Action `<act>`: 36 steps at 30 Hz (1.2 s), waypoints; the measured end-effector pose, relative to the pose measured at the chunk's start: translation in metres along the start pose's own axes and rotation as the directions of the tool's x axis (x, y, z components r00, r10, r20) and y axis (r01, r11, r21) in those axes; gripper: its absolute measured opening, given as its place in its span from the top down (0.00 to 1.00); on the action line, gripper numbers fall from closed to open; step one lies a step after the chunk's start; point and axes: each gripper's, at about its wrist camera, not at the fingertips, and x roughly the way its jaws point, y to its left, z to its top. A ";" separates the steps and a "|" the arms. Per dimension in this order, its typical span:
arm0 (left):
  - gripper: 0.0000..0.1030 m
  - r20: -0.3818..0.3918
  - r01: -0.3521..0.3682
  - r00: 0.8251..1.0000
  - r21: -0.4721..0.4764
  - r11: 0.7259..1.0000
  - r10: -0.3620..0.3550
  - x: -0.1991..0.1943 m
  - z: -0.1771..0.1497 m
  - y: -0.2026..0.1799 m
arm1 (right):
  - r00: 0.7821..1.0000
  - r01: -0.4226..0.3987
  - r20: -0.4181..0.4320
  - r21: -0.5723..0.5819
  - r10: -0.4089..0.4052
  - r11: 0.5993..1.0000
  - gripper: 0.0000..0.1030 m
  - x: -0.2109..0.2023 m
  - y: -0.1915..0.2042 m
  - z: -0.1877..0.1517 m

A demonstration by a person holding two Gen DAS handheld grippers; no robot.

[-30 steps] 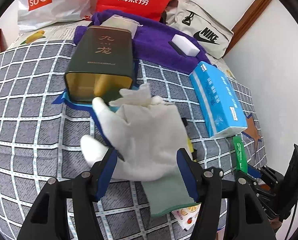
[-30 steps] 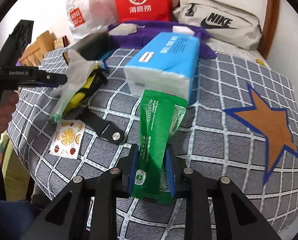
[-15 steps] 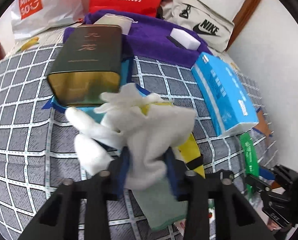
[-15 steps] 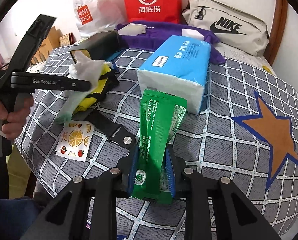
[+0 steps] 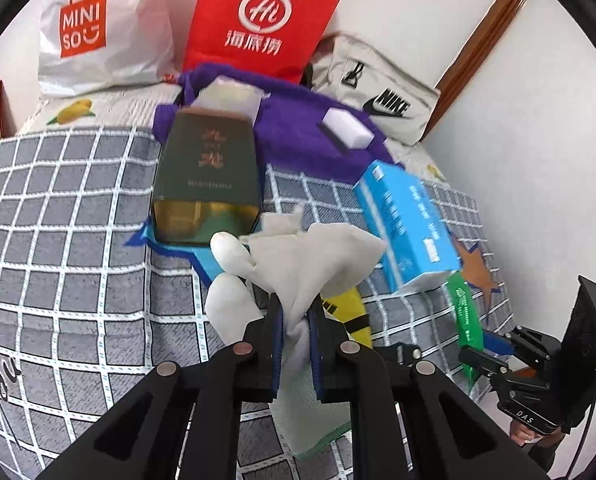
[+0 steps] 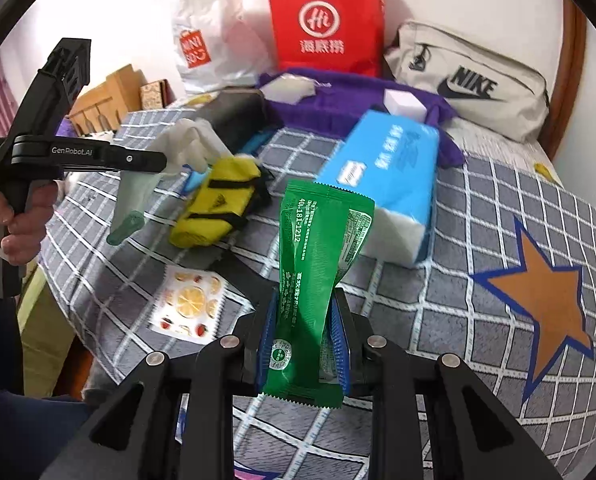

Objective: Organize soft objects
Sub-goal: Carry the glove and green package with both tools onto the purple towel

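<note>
A white glove (image 5: 310, 256) with a pale green cuff hangs bunched between the jaws of my left gripper (image 5: 295, 300). The jaws are closing and their pads press on the fabric. The glove is lifted off the checked bed cover (image 5: 57, 220), in front of a dark green tin (image 5: 205, 172). In the right wrist view the same glove (image 6: 185, 140) dangles from the left gripper (image 6: 153, 158) at the left. My right gripper (image 6: 304, 300) is shut on a green sachet (image 6: 318, 240), held upright above the cover.
A yellow pouch (image 6: 217, 196) and a fruit sticker sheet (image 6: 189, 304) lie near the bed's edge. A blue tissue pack (image 6: 386, 168), a purple towel (image 5: 298, 120) with a white sponge (image 5: 348, 130), and bags along the wall fill the back.
The left jaws closed from wide apart onto the white glove and lifted it, bunching it. The right gripper rose a little, still holding the green sachet.
</note>
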 end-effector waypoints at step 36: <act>0.89 0.139 -0.087 0.987 0.012 0.996 0.085 -0.009 0.147 0.009 | 0.991 0.010 0.129 0.058 -0.017 0.998 0.74 0.036 -0.057 0.180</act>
